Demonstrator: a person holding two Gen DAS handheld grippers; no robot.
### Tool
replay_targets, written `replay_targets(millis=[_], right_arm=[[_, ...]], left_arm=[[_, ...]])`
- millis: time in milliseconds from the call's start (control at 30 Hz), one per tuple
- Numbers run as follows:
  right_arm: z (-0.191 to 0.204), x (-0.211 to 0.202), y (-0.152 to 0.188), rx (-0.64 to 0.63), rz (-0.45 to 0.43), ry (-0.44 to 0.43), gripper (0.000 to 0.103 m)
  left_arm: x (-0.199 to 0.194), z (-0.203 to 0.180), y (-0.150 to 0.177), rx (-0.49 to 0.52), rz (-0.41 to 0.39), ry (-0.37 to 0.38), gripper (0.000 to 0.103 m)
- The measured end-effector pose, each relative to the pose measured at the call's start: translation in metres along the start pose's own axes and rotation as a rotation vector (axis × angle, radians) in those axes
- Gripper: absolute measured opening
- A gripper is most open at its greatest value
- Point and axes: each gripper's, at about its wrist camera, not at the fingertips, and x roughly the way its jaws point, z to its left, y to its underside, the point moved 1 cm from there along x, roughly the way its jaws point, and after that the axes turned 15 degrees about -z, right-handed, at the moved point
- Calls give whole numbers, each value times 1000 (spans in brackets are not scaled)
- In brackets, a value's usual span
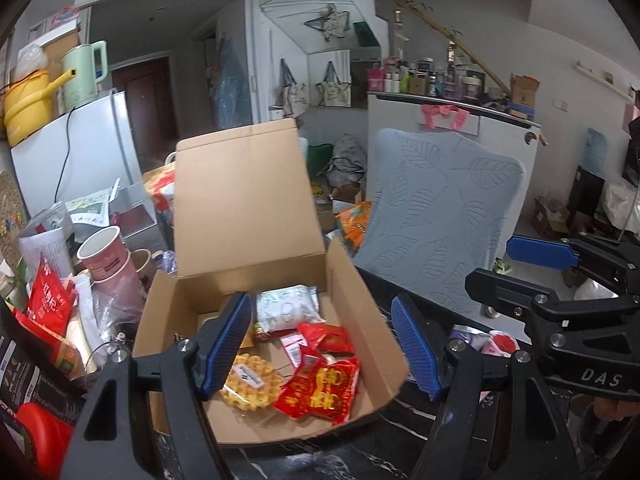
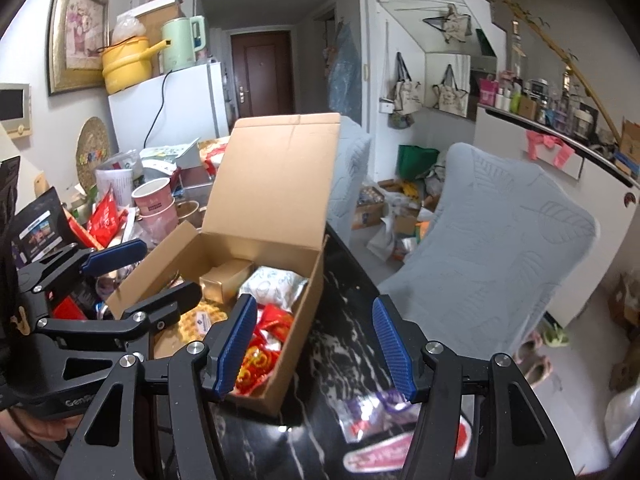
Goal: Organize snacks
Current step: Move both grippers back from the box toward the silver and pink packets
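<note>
Landmark: cardboard box (image 1: 352,300) is seen on the dark marbled table (image 2: 340,344), lid flap raised upright at its far side.
Box contents: a waffle packet (image 1: 252,386) lies at the near left of the box floor; red snack packets (image 1: 320,388) are laid just right of it, touching; a white wrapped packet (image 1: 286,306) is set toward the back; a gold carton (image 2: 226,280) is seen in the back left corner.
Left tool (image 1: 320,344): held above the near edge of the box, blue pads spread apart, nothing pinched between them.
Right tool (image 2: 314,344): held over the table just right of the box, pads spread, nothing gripped.
Loose snacks: a purple-and-silver packet (image 2: 368,408) and a pink-and-red packet (image 2: 372,458) are seen on the table right of the box, outside it, below the right tool.
Left of box: stacked pink paper cups (image 1: 106,260) and a red bag (image 1: 50,300) are noted among clutter.
Right of box: a grey leaf-patterned chair (image 1: 436,216) is placed beyond the table edge.
Behind box: a white fridge (image 2: 168,108) is seen, a yellow pot (image 2: 126,64) and a green kettle (image 2: 182,42) on top.
</note>
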Motion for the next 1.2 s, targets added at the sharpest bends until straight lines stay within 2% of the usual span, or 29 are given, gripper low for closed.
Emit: replay_targets(millis=[333, 567, 733, 933, 1200], right_arm=[[-30, -28, 29, 49, 30, 69, 61], [-58, -42, 54, 106, 60, 133, 61], [-75, -48, 78, 144, 104, 150, 61], [-93, -58, 98, 177, 133, 166, 60], [-117, -66, 124, 193, 161, 189, 60]], left_arm=[[-5, -46, 13, 69, 25, 119, 72], [-3, -73, 25, 74, 57, 193, 72], [0, -92, 39, 70, 96, 227, 72], [3, -120, 50, 79, 107, 277, 72], [18, -143, 73, 68, 185, 284, 72]])
